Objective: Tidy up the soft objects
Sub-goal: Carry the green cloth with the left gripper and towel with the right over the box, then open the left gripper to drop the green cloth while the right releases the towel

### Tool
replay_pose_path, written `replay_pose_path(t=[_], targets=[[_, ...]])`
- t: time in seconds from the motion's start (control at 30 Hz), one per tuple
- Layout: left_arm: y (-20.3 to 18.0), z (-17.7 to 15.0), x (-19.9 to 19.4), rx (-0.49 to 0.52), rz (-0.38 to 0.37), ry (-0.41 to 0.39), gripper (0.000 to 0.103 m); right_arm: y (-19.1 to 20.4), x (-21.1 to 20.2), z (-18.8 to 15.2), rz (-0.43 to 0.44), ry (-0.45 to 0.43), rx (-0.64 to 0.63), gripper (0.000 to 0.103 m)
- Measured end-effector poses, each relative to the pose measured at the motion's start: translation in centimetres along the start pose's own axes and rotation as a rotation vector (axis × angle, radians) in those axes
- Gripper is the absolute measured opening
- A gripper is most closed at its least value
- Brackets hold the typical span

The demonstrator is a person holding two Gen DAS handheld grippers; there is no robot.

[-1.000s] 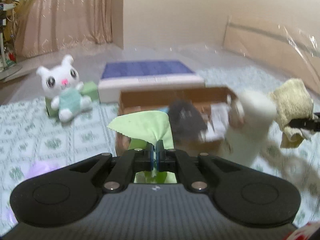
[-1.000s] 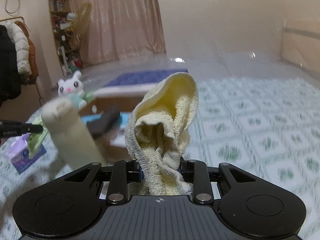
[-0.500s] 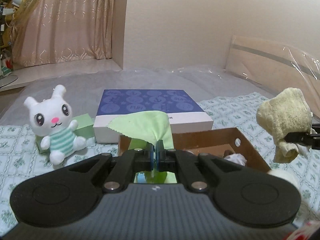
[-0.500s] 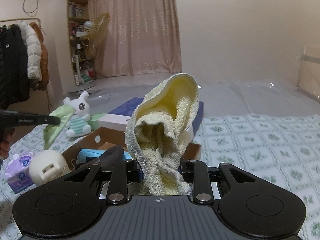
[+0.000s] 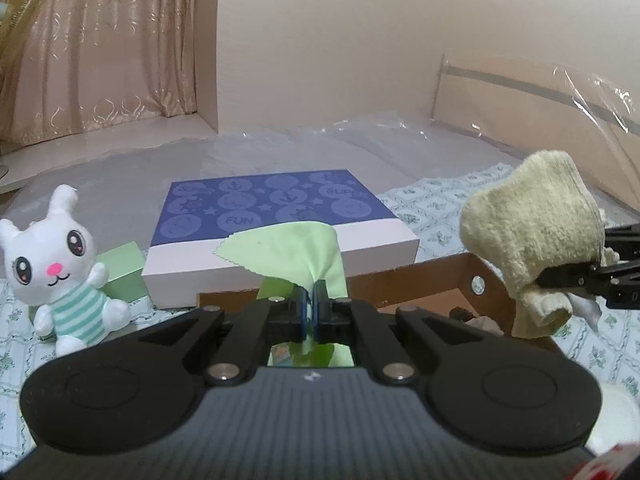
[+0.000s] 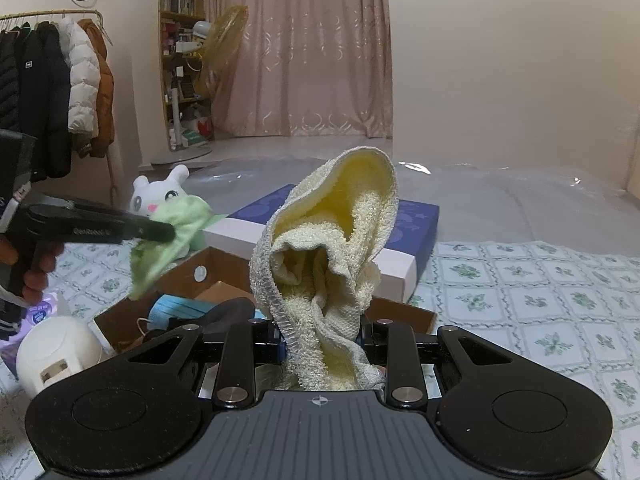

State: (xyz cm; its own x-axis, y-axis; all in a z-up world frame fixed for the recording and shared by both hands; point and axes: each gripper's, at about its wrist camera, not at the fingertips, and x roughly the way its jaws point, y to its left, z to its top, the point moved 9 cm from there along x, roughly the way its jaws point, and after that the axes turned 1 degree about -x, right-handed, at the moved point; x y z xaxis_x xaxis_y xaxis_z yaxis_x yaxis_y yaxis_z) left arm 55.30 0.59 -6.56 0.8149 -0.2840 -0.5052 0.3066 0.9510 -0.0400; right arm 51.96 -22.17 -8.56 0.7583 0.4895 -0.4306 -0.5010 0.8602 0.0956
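Note:
My left gripper [image 5: 310, 304] is shut on a thin green cloth [image 5: 296, 252], which stands up in front of its fingers and shows again as the green cloth [image 6: 168, 240] in the right wrist view. My right gripper [image 6: 325, 340] is shut on a bunched yellow towel [image 6: 332, 256]; the same towel [image 5: 528, 240] hangs at the right of the left wrist view. Both are held above an open brown cardboard box [image 6: 188, 276] holding a blue face mask [image 6: 180, 308] and a dark soft item [image 6: 228, 312].
A white bunny plush [image 5: 56, 264] sits at the left beside a green block [image 5: 122, 266]. A blue and white flat box [image 5: 276, 220] lies behind the cardboard box. A white rounded device [image 6: 56, 356] and a purple tissue pack [image 6: 40, 312] lie at the left. A hand [image 6: 36, 264] holds the left gripper.
Both grippers have moved across and slightly up over the cardboard box, still holding the cloth and towel. The box now sits lower and closer in both views; the white device has slid out of the left view.

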Motion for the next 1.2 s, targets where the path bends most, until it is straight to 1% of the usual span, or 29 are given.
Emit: replay_pose_path(t=[0.13,0.33,0.4,0.53,0.6,0.7,0.8,0.87,0.93,1.0,1.07,1.1,1.13,1.17,1.2], targets=[[-0.1,-0.4,1.8,0.004,-0.006,0.024,0.002,0.0,1.2,0.0,0.014,0.009,0.015,0.029],[-0.4,-2.5,5.1,0.002,-0.027,0.108,0.002,0.2,2.9,-0.5,0.034,0.045,0.020,0.029],[-0.7,-3.4,6.1,-0.007,-0.046,0.146,0.002,0.2,3.5,-0.8,0.041,0.060,0.025,0.029],[-1.4,-5.5,8.0,-0.032,-0.099,0.239,0.003,0.8,5.0,-1.5,0.082,0.102,0.043,0.029],[-1.5,-6.4,8.8,-0.041,-0.104,0.276,0.003,1.2,5.8,-1.9,0.115,0.128,0.058,0.029],[-1.4,-6.7,9.2,-0.033,-0.097,0.288,0.004,1.6,6.9,-2.6,0.173,0.170,0.085,0.029],[-1.3,-6.4,9.1,-0.026,-0.099,0.289,0.005,2.0,8.2,-3.3,0.200,0.223,0.097,0.029],[-1.3,-6.3,8.8,-0.001,-0.088,0.292,0.007,1.9,9.1,-3.8,0.193,0.260,0.112,0.029],[-1.2,-6.1,8.5,0.021,-0.079,0.286,0.011,1.7,9.9,-4.3,0.223,0.299,0.162,0.030],[-0.9,-6.0,7.9,0.024,-0.074,0.280,0.014,1.1,10.2,-4.6,0.243,0.325,0.236,0.033],[-0.6,-5.8,7.3,0.020,-0.073,0.271,0.015,0.3,10.0,-4.6,0.228,0.332,0.277,0.050],[-0.4,-5.8,7.0,0.019,-0.071,0.267,0.015,-0.2,9.8,-4.5,0.204,0.328,0.284,0.054],[-0.2,-5.7,6.7,0.016,-0.068,0.262,0.016,-0.6,9.4,-4.4,0.186,0.320,0.282,0.061],[0.0,-5.7,6.4,0.015,-0.064,0.258,0.016,-0.9,9.0,-4.2,0.171,0.309,0.278,0.064],[0.2,-5.6,6.2,0.017,-0.059,0.254,0.016,-1.2,8.4,-4.0,0.162,0.295,0.273,0.064]])
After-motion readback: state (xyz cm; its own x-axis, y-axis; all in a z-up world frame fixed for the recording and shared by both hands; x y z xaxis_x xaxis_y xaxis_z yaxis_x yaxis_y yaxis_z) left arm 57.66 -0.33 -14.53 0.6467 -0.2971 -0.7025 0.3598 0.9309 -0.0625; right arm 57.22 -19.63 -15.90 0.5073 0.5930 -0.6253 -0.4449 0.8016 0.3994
